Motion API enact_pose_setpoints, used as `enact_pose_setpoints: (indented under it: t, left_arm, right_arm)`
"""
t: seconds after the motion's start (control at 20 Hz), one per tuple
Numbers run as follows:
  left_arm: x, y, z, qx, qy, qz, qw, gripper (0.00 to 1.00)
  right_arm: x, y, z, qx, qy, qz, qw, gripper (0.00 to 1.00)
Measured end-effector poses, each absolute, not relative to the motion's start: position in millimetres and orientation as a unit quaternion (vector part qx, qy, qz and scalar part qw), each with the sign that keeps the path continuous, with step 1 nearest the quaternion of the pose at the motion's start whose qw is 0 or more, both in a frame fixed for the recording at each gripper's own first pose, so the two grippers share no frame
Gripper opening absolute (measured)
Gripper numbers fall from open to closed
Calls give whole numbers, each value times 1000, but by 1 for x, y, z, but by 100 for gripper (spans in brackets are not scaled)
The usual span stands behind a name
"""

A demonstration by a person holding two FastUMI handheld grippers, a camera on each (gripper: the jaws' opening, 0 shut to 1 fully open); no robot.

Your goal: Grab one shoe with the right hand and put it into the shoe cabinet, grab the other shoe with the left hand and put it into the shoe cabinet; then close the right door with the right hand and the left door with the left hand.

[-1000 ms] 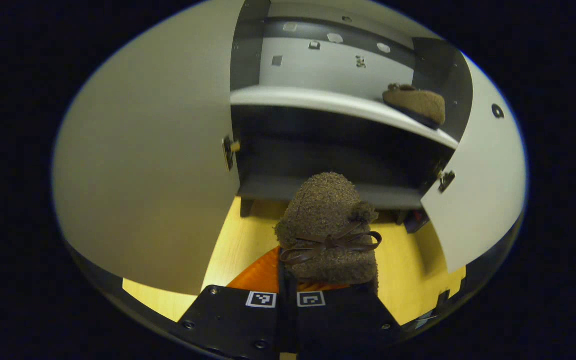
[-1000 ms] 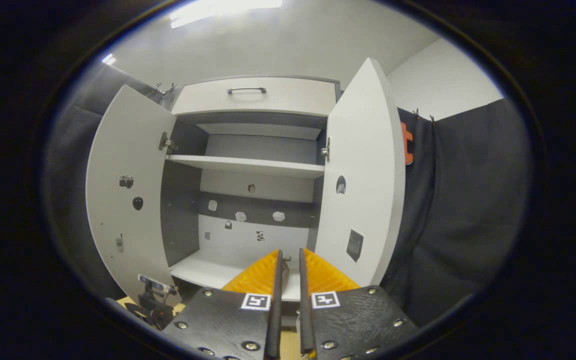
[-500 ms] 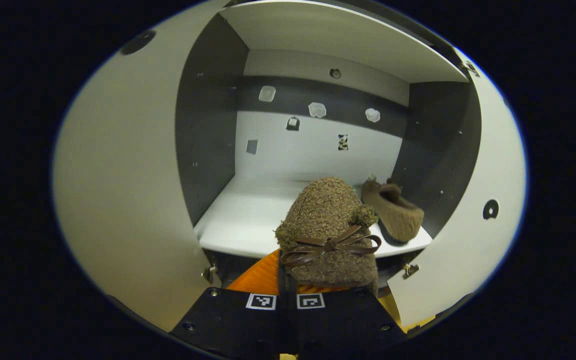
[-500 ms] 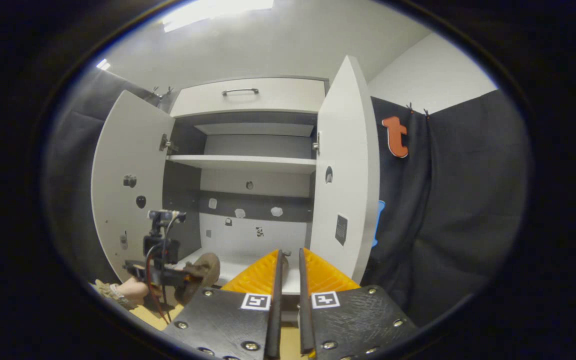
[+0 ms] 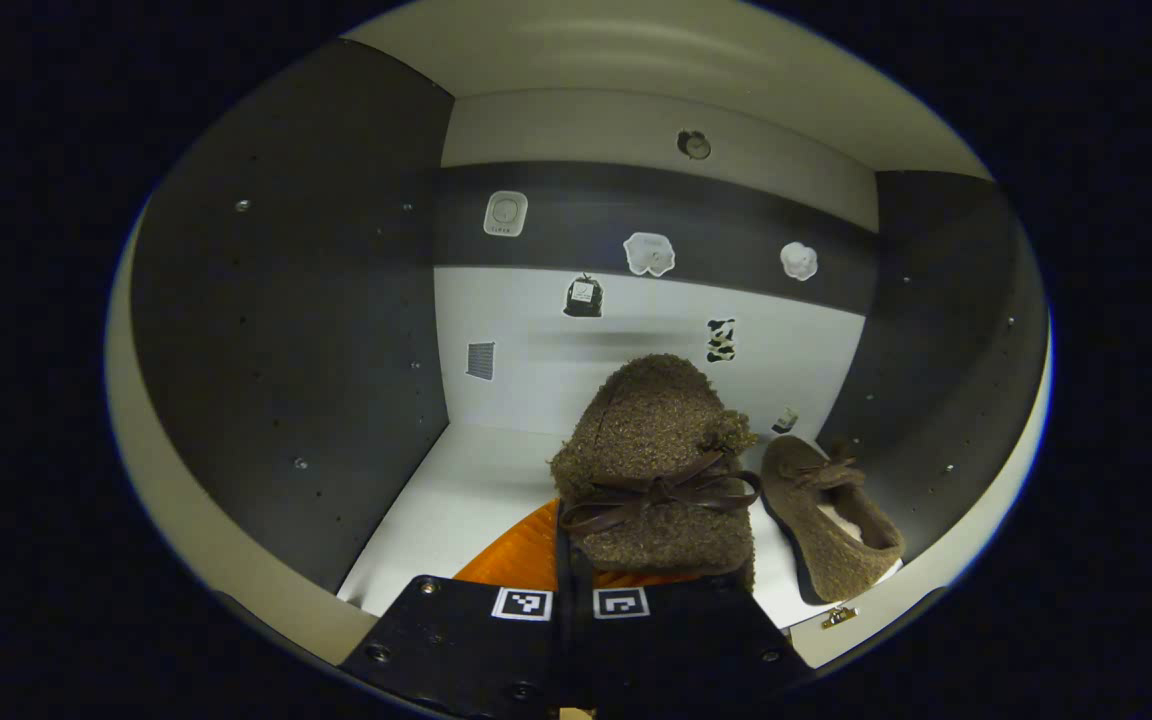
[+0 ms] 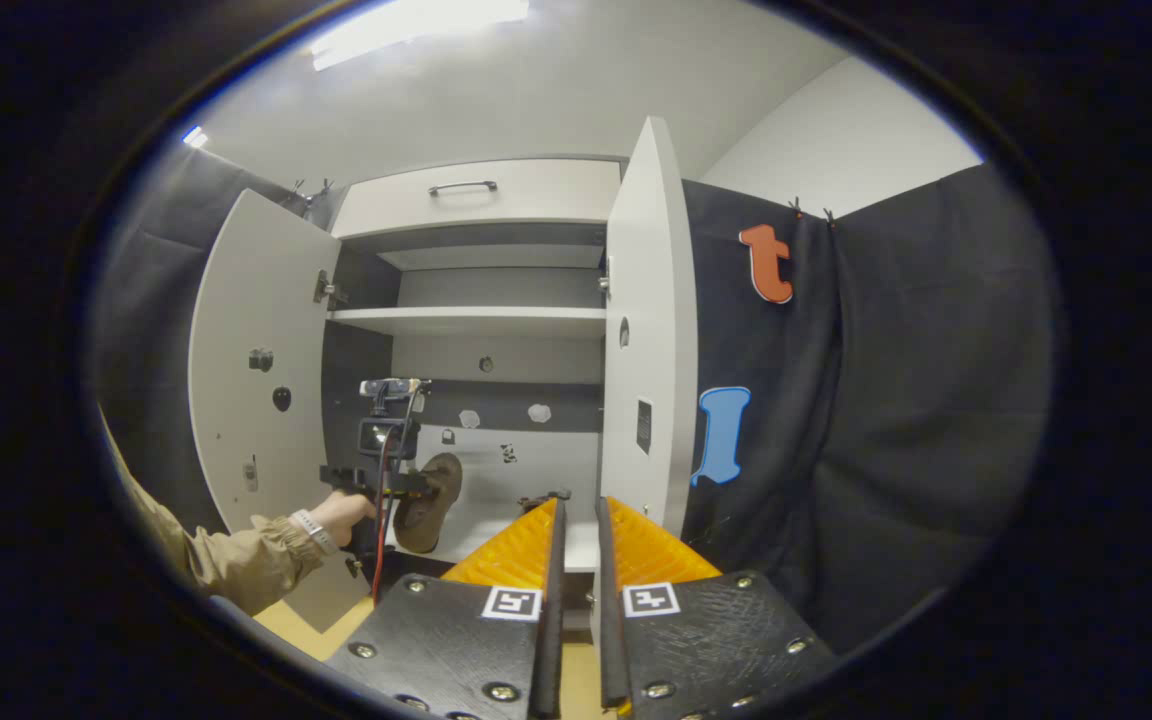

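In the left gripper view, the left gripper (image 5: 576,560) at bottom centre is closed on the heel of a fuzzy brown slipper (image 5: 654,465), whose long axis runs straight away from the fingers, rounded toe toward the cabinet's back wall (image 5: 636,340) and a dark bow across its top. It hangs above the white shelf (image 5: 466,500) inside the shoe cabinet. The second slipper (image 5: 831,520), same woolly brown, lies at lower right on that shelf, just beside the held one.

In the right gripper view, the right gripper (image 6: 576,560) at bottom centre holds nothing, its fingers nearly together with a narrow gap. At left of centre a hand (image 6: 341,515) holds the left gripper with its slipper in the cabinet opening, between the left door (image 6: 256,370) and right door (image 6: 646,340), both open.
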State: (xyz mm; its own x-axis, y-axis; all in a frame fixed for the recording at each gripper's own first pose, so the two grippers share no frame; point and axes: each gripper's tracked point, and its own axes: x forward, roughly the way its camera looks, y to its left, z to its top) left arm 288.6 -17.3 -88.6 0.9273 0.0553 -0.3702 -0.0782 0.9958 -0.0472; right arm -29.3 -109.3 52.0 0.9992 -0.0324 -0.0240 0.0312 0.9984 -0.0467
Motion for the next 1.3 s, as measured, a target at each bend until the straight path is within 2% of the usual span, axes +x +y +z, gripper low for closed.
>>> enact_pose_setpoints:
  t: [0.3, 0.65, 0.7, 0.8, 0.95, 1.0, 1.1, 1.15, 1.2, 1.25, 1.3]
  left_arm:
    - [328, -13, -117, -16, 225, 47, 973, 1]
    - [341, -12, -132, 10, 244, 51, 968, 1]
    - [342, -13, -133, 14, 246, 50, 968, 1]
    - [344, -14, -136, 19, 253, 45, 966, 2]
    - [339, -18, -146, -3, 271, 39, 962, 12]
    - [336, -17, -148, -6, 276, 39, 960, 17]
    - [331, -17, -143, -9, 275, 32, 961, 26]
    - [327, -18, -139, -7, 273, 27, 961, 22]
    - [322, -19, -135, -5, 272, 24, 962, 26]
    - [315, -19, -130, -2, 268, 21, 963, 26]
    - [309, -20, -125, 1, 263, 19, 965, 29]
  right_arm:
    - [-45, -128, 46, -20, 19, -55, 998, 16]
    - [-55, -147, 44, -5, 20, -84, 996, 16]
    - [-55, -149, 43, -3, 20, -85, 996, 12]
    - [-56, -153, 41, -3, 21, -88, 996, 16]
    - [-57, -156, 39, -3, 23, -91, 996, 16]
    - [-58, -158, 39, -2, 22, -91, 996, 12]
    - [-59, -160, 40, -2, 20, -91, 996, 15]
    - [-60, -160, 41, -1, 19, -89, 996, 15]
    - [-60, -160, 41, 1, 18, -87, 996, 16]
    - [-60, -160, 40, 2, 17, -84, 996, 12]
    - [-60, -159, 40, 4, 17, -80, 997, 15]
